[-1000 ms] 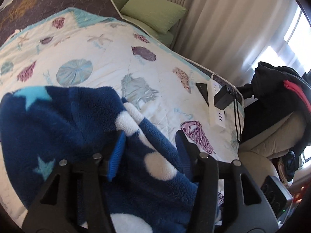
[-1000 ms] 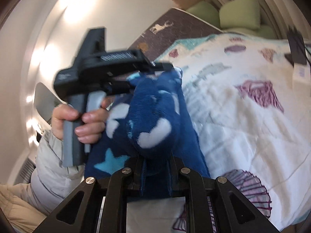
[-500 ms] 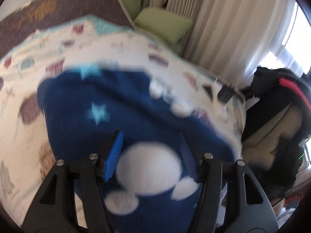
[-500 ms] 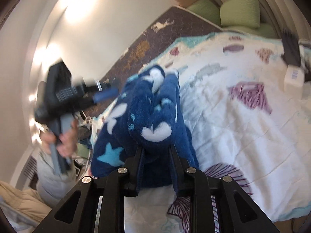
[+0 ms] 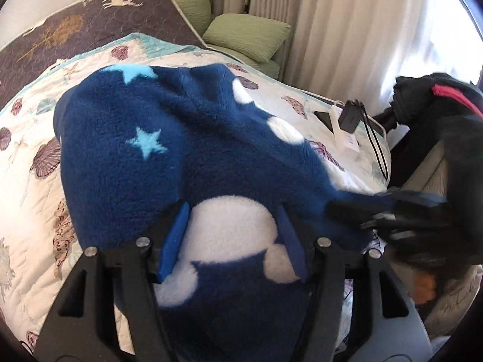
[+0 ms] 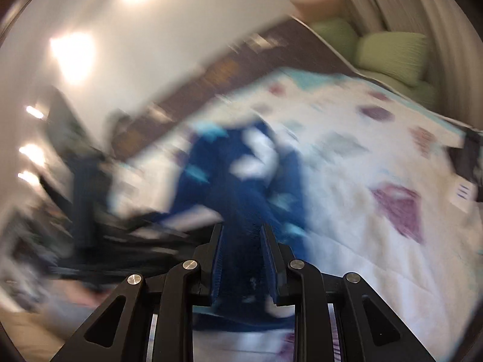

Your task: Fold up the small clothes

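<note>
The fleece (image 5: 169, 163) is lying on the quilt (image 5: 27, 199), spreading under the left gripper (image 5: 232, 238), whose half-open jaws straddle it; the right gripper (image 6: 241, 253), narrowly parted, is hovering over its edge, grip unclear.

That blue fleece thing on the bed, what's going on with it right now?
A person with a gripper in each hand is folding a small navy fleece garment with stars and white spots on a seashell quilt. The left tool straddles the near edge of the fleece, its pads apart on either side of a white patch. The right tool has blue fleece between its fingers, but that view is blurred, so the grip is unclear. The fold looks unfinished.
</note>
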Demonstrator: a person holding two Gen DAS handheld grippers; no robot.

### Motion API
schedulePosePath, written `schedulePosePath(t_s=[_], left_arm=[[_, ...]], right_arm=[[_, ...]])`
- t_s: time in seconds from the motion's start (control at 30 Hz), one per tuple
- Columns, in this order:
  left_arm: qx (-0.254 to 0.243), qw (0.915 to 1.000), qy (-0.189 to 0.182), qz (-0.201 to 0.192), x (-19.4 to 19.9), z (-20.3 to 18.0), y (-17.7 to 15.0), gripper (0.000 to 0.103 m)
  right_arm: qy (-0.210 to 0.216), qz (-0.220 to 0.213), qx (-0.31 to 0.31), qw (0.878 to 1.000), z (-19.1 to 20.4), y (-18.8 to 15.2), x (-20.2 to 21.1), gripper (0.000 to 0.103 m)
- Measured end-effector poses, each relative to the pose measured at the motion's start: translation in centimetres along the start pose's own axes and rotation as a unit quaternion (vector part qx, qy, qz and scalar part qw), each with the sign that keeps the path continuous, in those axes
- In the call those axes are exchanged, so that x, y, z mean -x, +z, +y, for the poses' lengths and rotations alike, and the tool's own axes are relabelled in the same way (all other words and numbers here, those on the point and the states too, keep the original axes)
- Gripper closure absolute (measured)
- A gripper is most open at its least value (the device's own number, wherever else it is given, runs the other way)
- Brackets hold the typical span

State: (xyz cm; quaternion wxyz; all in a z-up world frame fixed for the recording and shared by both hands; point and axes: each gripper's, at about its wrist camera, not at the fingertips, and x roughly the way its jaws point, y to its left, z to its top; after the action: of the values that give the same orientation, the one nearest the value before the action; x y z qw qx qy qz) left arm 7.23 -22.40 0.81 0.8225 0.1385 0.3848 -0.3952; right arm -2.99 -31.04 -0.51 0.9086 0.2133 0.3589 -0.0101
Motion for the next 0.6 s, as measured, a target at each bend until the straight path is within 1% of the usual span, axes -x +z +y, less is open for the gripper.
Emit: schedulePosePath(t_s=[0.03,0.07,0.1,0.13,0.2,0.27,0.33,0.4,0.5,0.53,0.6], left_arm=[[-0.014,0.9999,0.004,-0.003,-0.1,-0.4,-0.3,0.041],[-0.032,0.9994,0.013,-0.009,-0.3,-0.8,-0.7,0.040],[-0.047,0.9984,0.024,-0.020,-0.4,-1.3,-1.0,0.038],[-0.046,0.9983,0.026,-0.022,-0.4,-1.3,-1.0,0.038],[-0.032,0.9990,0.023,-0.023,-0.1,-1.1,-0.7,0.038],[-0.016,0.9994,0.022,-0.023,0.9,-0.8,-0.3,0.038],[-0.001,0.9991,0.021,-0.037,2.9,-0.4,-0.2,0.038],[0.003,0.9975,0.022,-0.067,5.5,-0.2,-0.5,0.038],[0.001,0.9944,0.019,-0.104,8.4,0.2,-1.2,0.038],[0.001,0.9941,0.020,-0.106,8.5,0.3,-1.3,0.038],[0.001,0.9958,0.048,-0.079,7.0,0.4,-1.8,0.038]], right_arm=[[-0.005,0.027,-0.022,0.999,-0.8,-0.8,-1.5,0.076],[0.008,0.035,-0.049,0.998,-1.7,-1.4,-2.3,0.075],[0.017,0.034,-0.070,0.997,-2.4,-1.8,-2.4,0.074],[0.019,0.035,-0.078,0.996,-2.7,-1.9,-2.3,0.067],[0.026,0.041,-0.090,0.995,-3.3,-1.9,-2.2,0.066],[0.033,0.043,-0.088,0.995,-3.4,-1.6,-1.7,0.066],[0.027,0.033,-0.077,0.996,-3.2,-1.0,-0.7,0.066],[0.020,0.011,-0.066,0.998,-2.6,0.2,1.1,0.066],[0.029,-0.030,-0.046,0.998,-1.4,1.6,3.6,0.067],[0.037,-0.044,-0.034,0.998,-0.8,2.2,4.2,0.067],[0.063,-0.061,-0.010,0.996,0.6,3.1,4.7,0.067]])
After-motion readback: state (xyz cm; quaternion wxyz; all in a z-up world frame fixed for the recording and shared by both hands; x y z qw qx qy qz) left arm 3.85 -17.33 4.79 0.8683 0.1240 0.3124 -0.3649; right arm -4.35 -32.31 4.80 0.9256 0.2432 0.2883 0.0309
